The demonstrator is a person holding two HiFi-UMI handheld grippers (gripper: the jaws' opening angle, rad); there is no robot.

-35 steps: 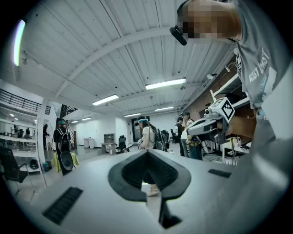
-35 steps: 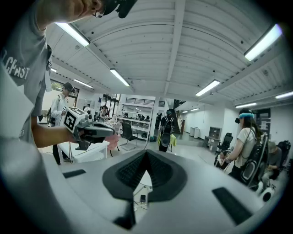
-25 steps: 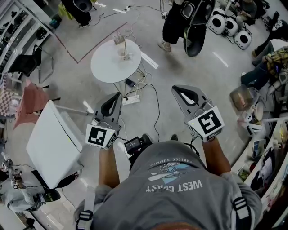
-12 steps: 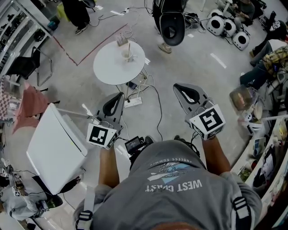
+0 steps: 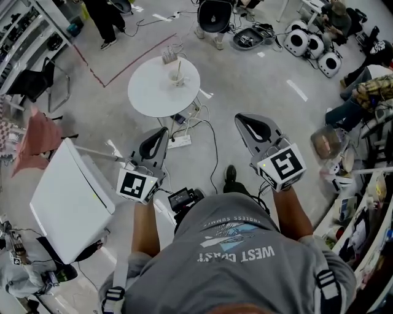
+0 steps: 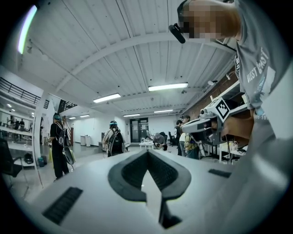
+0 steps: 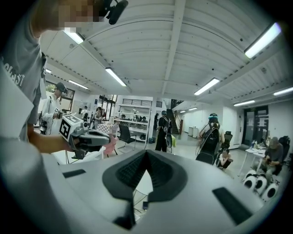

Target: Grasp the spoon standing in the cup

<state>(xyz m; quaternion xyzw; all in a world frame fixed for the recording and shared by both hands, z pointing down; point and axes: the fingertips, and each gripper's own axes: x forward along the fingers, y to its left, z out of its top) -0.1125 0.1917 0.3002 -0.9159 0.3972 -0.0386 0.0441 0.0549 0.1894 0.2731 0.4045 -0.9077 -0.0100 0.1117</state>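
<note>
A cup (image 5: 177, 78) with a spoon (image 5: 178, 67) standing in it sits on a small round white table (image 5: 153, 95) at the far middle of the head view. Both grippers are held in front of the person's chest, well short of the table and above the floor. My left gripper (image 5: 163, 130) is shut with nothing in it, its jaws meeting at the tip (image 6: 147, 153). My right gripper (image 5: 242, 118) is also shut and holds nothing (image 7: 145, 153). Neither gripper view shows the cup.
A holder with thin sticks (image 5: 167, 56) stands at the table's far edge. Cables and a power strip (image 5: 179, 140) lie on the floor under the table. A big white panel (image 5: 70, 199) leans at the left. A person (image 5: 215, 15) walks beyond the table; cluttered shelves (image 5: 362, 202) line the right.
The person carrying a black bag beyond the table has walked left and farther away. Both grippers have stayed shut and almost still.
</note>
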